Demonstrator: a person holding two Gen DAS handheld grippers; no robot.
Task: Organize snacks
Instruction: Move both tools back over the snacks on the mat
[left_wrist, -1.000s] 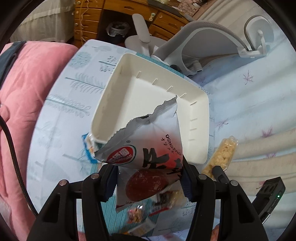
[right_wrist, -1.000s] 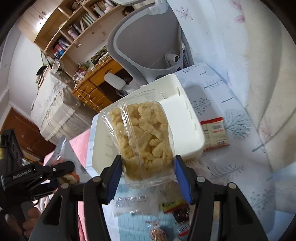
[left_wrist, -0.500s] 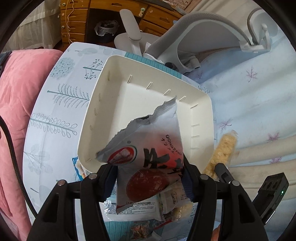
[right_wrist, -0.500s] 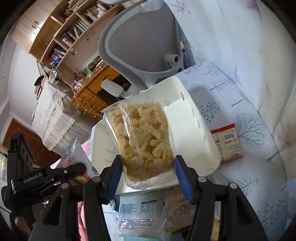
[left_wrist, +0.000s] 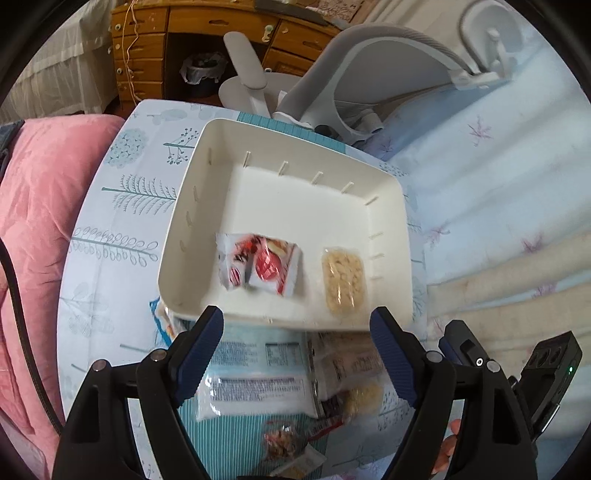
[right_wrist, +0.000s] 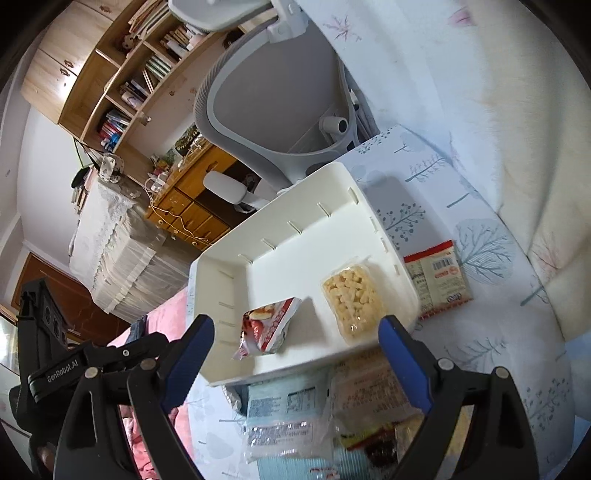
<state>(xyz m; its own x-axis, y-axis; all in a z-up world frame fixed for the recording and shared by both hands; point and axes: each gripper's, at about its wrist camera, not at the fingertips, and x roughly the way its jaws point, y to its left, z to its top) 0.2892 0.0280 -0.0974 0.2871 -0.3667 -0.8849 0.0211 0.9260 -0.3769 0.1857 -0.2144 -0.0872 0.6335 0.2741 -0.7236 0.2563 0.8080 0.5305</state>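
A white plastic bin (left_wrist: 207, 192) (right_wrist: 295, 206) sits on a tree-print cloth. Inside it lie a red and white snack bag (left_wrist: 260, 264) (right_wrist: 267, 326) and a clear pack of yellow puffed snacks (left_wrist: 344, 281) (right_wrist: 352, 299). My left gripper (left_wrist: 297, 323) is open and empty, held just above the bin's near rim. My right gripper (right_wrist: 295, 330) is open and empty too, over the same rim. The left gripper's body shows at the lower left of the right wrist view (right_wrist: 62, 365).
Several snack packs (left_wrist: 258, 380) (right_wrist: 325, 406) lie on the cloth in front of the bin. A red-edged packet (right_wrist: 437, 282) lies to the bin's right. A grey office chair (left_wrist: 369, 74) (right_wrist: 273, 107) stands behind, a pink quilt (left_wrist: 33, 221) to the left.
Both grippers have opened. The red and white bag and the yellow puffed pack left the jaws and now lie in the bin.
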